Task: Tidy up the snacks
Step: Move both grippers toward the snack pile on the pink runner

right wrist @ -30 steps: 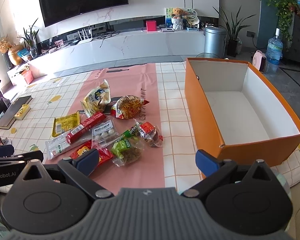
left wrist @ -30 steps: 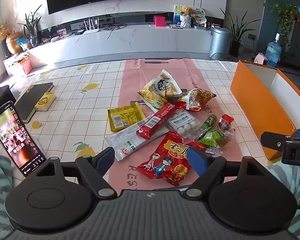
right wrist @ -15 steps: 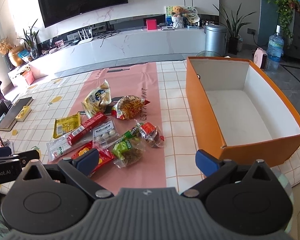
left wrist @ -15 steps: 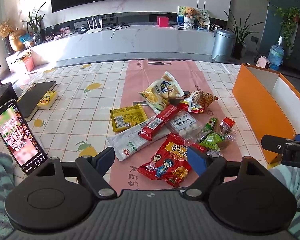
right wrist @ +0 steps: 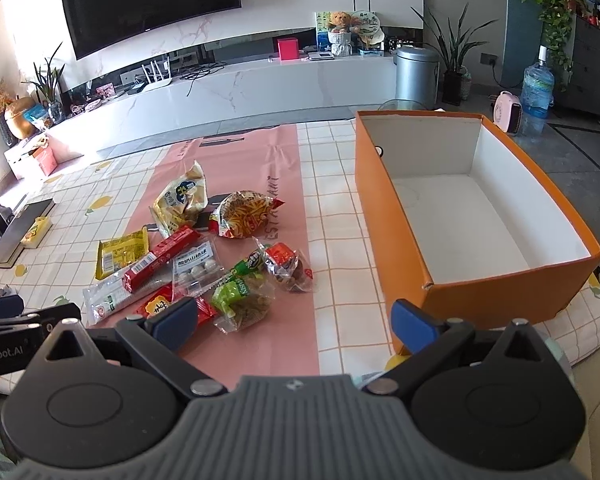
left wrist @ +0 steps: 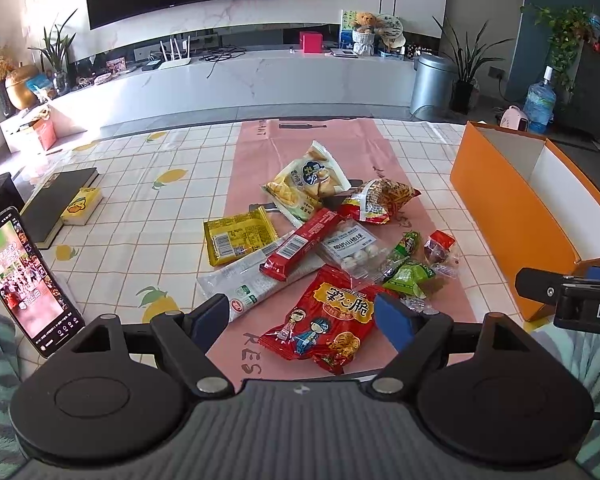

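Snacks lie in a loose pile on the pink runner (left wrist: pixel 256 148) that crosses the checked tablecloth (left wrist: pixel 140 208), and you have not yet lifted any of them. Nearest your left gripper (left wrist: pixel 302 318) is a red cartoon packet (left wrist: pixel 324 320), which sits on the runner between and just beyond its blue pads (left wrist: pixel 392 318); the jaws there stand wide apart and hold nothing. Past that packet you have a long red bar (left wrist: pixel 300 246) lying across a long white packet (left wrist: pixel 252 286), a yellow packet (left wrist: pixel 238 236) to the left, and a clear pack of white balls (left wrist: pixel 352 246) just beside the bar. Two green packets (left wrist: pixel 408 276) and a small red-topped sachet (left wrist: pixel 438 246) lie toward the right side of the pile, with a pale yellow chip bag (left wrist: pixel 308 182) and a red bag of fries (left wrist: pixel 380 200) at the far end. Your right gripper (right wrist: pixel 296 318) hangs near the table's edge, its jaws also spread apart and empty, with one blue pad over the red packet and the other in front of the box corner. The orange box (right wrist: pixel 384 216) stands open on the tablecloth to the right of the runner, apart from the pile, with its white inside bare. A phone (left wrist: pixel 24 280) with a lit screen leans at your far left, near a dark book (left wrist: pixel 56 200).
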Available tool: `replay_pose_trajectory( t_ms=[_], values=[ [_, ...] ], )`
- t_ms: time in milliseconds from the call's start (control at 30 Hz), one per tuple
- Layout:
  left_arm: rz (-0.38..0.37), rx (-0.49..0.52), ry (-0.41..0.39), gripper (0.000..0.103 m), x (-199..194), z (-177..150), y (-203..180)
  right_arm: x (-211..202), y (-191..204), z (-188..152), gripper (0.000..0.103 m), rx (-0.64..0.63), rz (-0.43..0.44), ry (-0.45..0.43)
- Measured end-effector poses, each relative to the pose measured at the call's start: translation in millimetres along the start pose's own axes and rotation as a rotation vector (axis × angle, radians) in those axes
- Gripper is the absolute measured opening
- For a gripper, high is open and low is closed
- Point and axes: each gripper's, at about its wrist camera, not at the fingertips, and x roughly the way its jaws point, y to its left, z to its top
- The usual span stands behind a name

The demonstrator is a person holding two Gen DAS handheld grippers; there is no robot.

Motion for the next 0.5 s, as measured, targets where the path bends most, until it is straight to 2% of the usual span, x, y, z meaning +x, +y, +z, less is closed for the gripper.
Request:
replay_pose_trajectory(
  t_ms=[500],
  values=[
    [-0.005,-0.003,-0.002,0.096,-2.3,0.0,-2.2,-2.3,0.2,-1.1,0.099,-0.004,0.000,0.005]
  ],
)
